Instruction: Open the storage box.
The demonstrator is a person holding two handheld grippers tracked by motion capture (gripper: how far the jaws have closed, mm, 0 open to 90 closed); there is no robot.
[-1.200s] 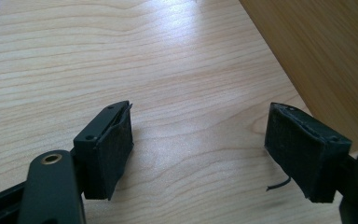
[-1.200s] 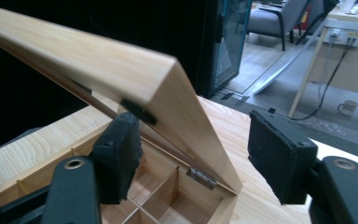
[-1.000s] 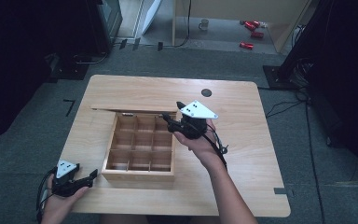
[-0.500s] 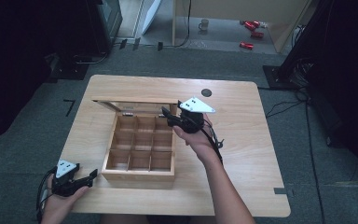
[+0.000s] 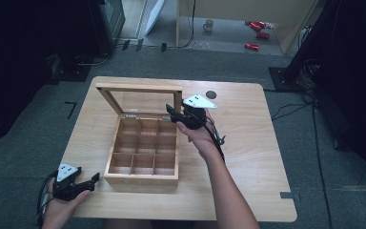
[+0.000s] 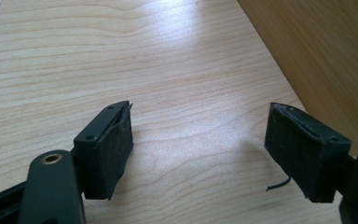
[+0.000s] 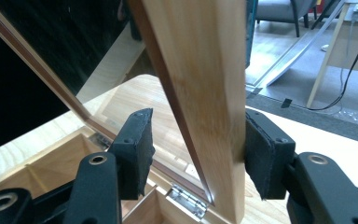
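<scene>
1. The wooden box (image 5: 143,148) sits near the middle of the counter (image 5: 248,171), its nine compartments bare. Its glass-paned lid (image 5: 140,99) stands raised on the hinges (image 7: 186,198) at the far edge, tilted back.

2. The right hand-held gripper (image 5: 175,112) is at the lid's right frame rail. In the right gripper view, that rail (image 7: 200,107) runs up between the jaws. The right pad (image 7: 261,154) looks to touch the rail; the left pad (image 7: 137,149) stands apart from it. The jaws have just been closing around the rail but do not yet clamp it, so I rate this hand-held gripper as open.

3. The left hand-held gripper (image 5: 83,183) rests low on the counter, just beside the box's near left corner. Its jaws are spread with nothing between them; the box's side wall (image 6: 317,56) lies to the right of them.

4. Handling judgement: the lid frame is stiff, light wood, smooth and possibly slippery under the pads. The pane is fragile and should not be pressed.

5. Best hold: the solid rail, clear of the glass and hinges. A hinged lid swings on an arc, so the box may shift unless steadied.
</scene>
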